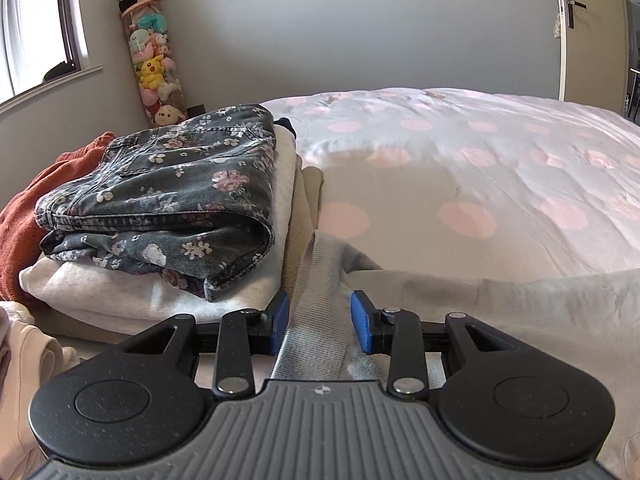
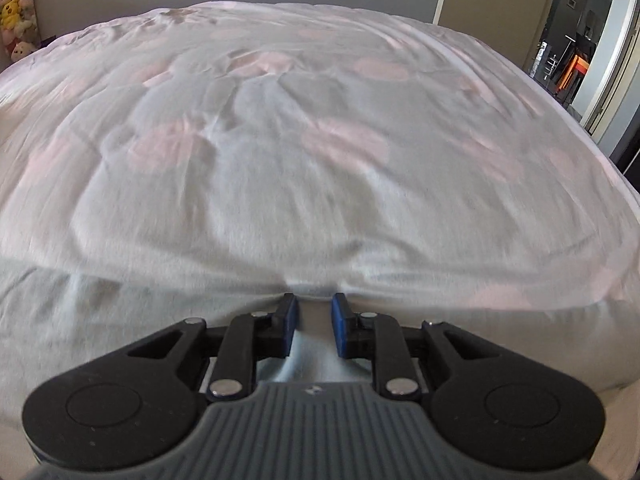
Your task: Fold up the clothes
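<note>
My left gripper (image 1: pixel 320 322) holds a grey ribbed cuff (image 1: pixel 320 280), right gripper (image 2: pixel 314 326) narrow around pale cloth (image 2: pixel 312 344); folded floral jeans (image 1: pixel 168 188) crowd left.

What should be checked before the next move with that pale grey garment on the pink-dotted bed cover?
1. Right gripper holds the pale grey garment by its edge: ok, the cloth puckers at its tips.
2. Left gripper holds the ribbed grey cuff: cannot tell. The cuff lies between the jaws, but whether they press on it is unclear.
3. Garment spread flat: cannot tell, only part is in view.
4. Room on the pink-dotted bed cover ahead: ok.
5. Folded stack topped by floral grey denim is neat: ok, but it sits close beside the left gripper.
</note>
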The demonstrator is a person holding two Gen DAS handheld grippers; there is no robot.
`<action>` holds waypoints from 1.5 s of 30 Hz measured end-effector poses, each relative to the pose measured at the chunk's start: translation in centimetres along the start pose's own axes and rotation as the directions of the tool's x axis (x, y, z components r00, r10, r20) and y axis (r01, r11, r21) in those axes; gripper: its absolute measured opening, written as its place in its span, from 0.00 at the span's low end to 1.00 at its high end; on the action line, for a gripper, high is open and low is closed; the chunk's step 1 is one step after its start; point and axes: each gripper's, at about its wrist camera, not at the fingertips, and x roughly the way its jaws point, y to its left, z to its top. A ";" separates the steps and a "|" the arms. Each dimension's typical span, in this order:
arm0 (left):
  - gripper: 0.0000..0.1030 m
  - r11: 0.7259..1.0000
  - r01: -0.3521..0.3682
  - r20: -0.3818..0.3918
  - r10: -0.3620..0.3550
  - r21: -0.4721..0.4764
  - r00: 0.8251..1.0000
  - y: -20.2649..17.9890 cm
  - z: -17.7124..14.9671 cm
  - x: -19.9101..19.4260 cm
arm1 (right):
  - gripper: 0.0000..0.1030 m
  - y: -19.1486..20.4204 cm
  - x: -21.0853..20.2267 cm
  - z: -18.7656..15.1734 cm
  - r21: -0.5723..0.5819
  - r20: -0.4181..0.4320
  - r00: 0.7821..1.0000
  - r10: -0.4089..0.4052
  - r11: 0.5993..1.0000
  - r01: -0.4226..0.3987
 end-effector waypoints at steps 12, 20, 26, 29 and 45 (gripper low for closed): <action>0.31 1.000 -0.013 -0.005 0.013 -0.015 1.000 1.0 -0.3 0.0 | 0.30 -12.0 -5.0 -0.3 0.226 0.060 0.984 -0.165 0.963 0.148; 0.31 0.999 -0.032 0.013 0.031 0.040 0.999 -0.7 -0.1 0.1 | 0.23 -24.7 -9.2 -7.1 0.422 -0.053 0.941 -0.335 0.846 0.325; 0.31 0.995 -0.053 0.002 0.053 0.083 0.999 -1.8 -0.2 0.5 | 0.22 -24.9 -6.2 -10.0 0.413 -0.092 0.949 -0.302 0.856 0.312; 0.31 0.993 -0.057 0.001 0.057 0.103 0.998 -2.2 -0.3 0.6 | 0.31 -25.2 -6.0 -9.8 0.502 -0.025 0.966 -0.258 0.832 0.235; 0.31 0.991 -0.053 -0.009 0.054 0.123 0.998 -2.5 -0.6 1.5 | 0.32 -24.9 -4.7 -7.1 0.718 0.147 0.982 -0.116 0.695 -0.025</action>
